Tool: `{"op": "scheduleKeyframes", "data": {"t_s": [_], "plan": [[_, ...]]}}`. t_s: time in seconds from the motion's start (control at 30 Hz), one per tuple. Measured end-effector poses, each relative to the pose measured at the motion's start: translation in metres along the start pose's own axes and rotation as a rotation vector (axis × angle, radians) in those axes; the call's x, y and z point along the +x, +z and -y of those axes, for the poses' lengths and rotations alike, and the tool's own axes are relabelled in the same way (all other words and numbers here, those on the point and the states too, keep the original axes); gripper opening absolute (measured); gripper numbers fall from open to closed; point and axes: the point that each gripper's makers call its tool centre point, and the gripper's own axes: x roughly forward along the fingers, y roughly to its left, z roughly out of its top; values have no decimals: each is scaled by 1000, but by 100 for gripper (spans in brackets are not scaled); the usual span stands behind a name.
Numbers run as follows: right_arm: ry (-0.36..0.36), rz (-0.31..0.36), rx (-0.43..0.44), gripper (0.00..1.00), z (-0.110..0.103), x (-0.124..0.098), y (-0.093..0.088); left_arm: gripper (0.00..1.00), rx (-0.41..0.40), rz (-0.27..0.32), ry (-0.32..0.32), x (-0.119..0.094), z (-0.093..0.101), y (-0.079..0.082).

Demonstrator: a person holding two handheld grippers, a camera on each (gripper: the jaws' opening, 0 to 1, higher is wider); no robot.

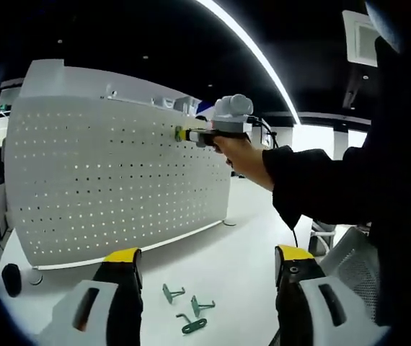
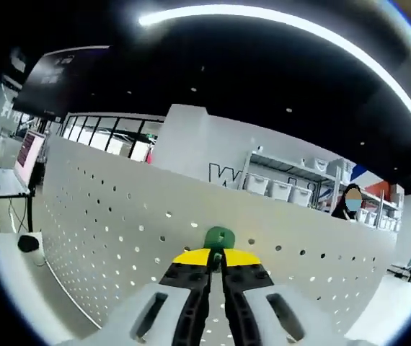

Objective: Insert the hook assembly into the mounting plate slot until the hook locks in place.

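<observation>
the right gripper sits nearest in the right gripper view, its yellow-tipped jaws clamped together on a green hook whose flat head pokes out just past the tips. the hook points straight ahead along the jaws at the white pegboard, apparently at or just off its face near the top edge; contact cannot be told for sure. the coming push looks to be forward along that same axis into a hole, so the hook needs squaring to the board. in the left gripper view the person's hand holds that gripper up at the board's upper right. the left gripper hangs low, jaws wide apart and empty, above three spare hooks lying on the worktop, with open room in front of the board.
</observation>
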Motion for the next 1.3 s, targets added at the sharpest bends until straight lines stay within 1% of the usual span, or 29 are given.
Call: {"op": "scheduleKeyframes", "data": {"t_s": [0.03, 0.1, 0.17, 0.2, 0.33, 0.53, 0.77, 0.97, 1.3], "plan": [[4, -4, 10, 3, -2, 0, -1, 77, -2, 0, 0, 0, 0, 0], [4, -4, 2, 3, -1, -1, -1, 77, -2, -2, 0, 0, 0, -1], [13, -9, 30, 3, -1, -2, -5, 77, -2, -3, 2, 0, 0, -1], [23, -20, 58, 3, -2, -3, -9, 77, -2, -3, 1, 0, 0, -1], [39, -34, 75, 5, -2, -6, -16, 77, 0, -8, 3, 0, -1, -2], [44, -31, 80, 8, 0, -16, -19, 76, 8, -14, 2, 0, 0, -3], [50, -45, 87, 12, 3, -30, -27, 75, 21, -24, -2, 0, 2, -5], [60, -52, 91, 14, 2, -42, -32, 75, 27, -34, -7, 1, 3, -7], [55, -45, 124, 16, 11, -62, -33, 75, 36, -64, -19, 4, 6, -14]]}}
